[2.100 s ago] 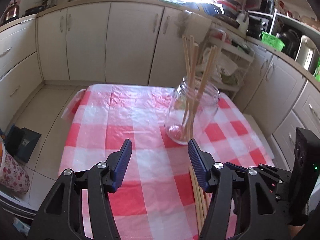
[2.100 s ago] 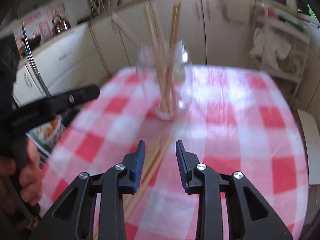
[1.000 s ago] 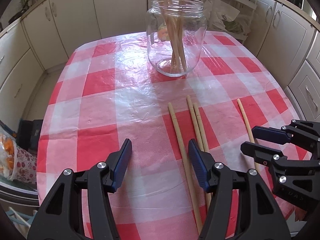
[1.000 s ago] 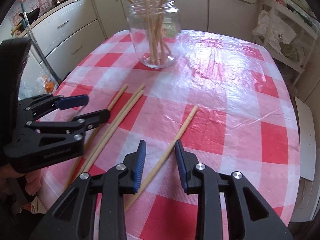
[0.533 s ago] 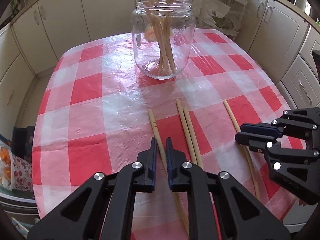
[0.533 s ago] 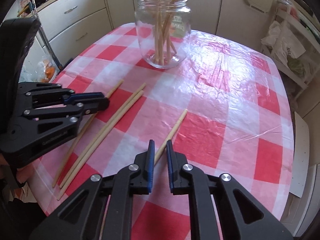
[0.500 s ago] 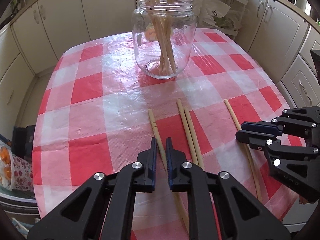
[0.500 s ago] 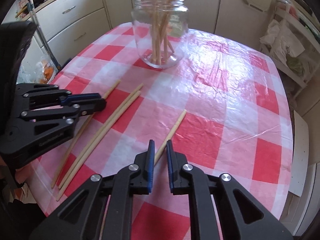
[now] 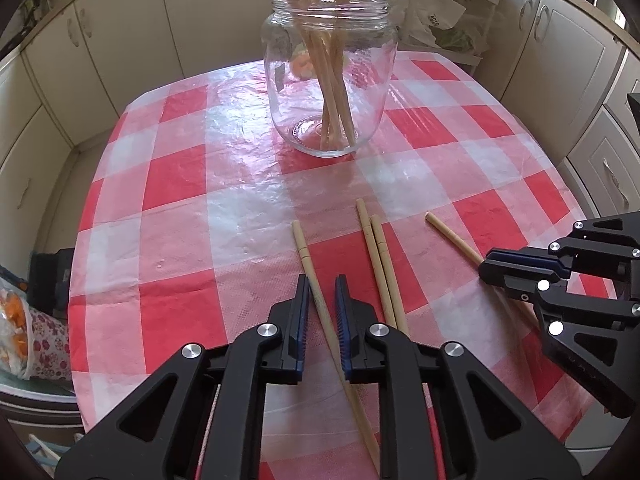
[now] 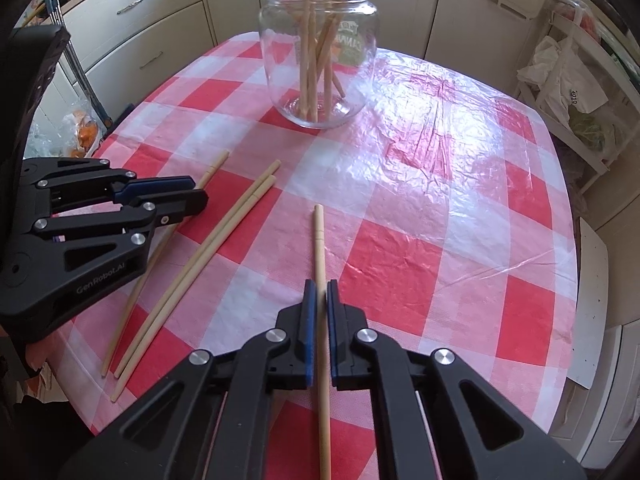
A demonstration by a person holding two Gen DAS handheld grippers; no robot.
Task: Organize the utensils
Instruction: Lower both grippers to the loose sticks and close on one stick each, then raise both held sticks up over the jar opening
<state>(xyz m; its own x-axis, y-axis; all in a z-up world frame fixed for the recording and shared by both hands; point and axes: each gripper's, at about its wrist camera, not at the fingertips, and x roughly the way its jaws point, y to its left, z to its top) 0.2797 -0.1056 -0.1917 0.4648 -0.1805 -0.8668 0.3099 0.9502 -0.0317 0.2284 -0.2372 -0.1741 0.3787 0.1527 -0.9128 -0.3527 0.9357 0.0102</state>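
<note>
Surface: table under a red-and-white checked plastic cloth (image 9: 180,168)
On it: clear glass jar (image 9: 330,80); pale wooden chopsticks lying loose (image 9: 384,264)

The cloth (image 9: 180,168) on the bench is glossy, crinkled plastic. The jar (image 9: 330,80) is clear, smooth glass. The chopsticks (image 10: 256,200) are pale matt wood. Each hand-held gripper is matt black plastic with ribbed blue pads (image 10: 308,336).
</note>
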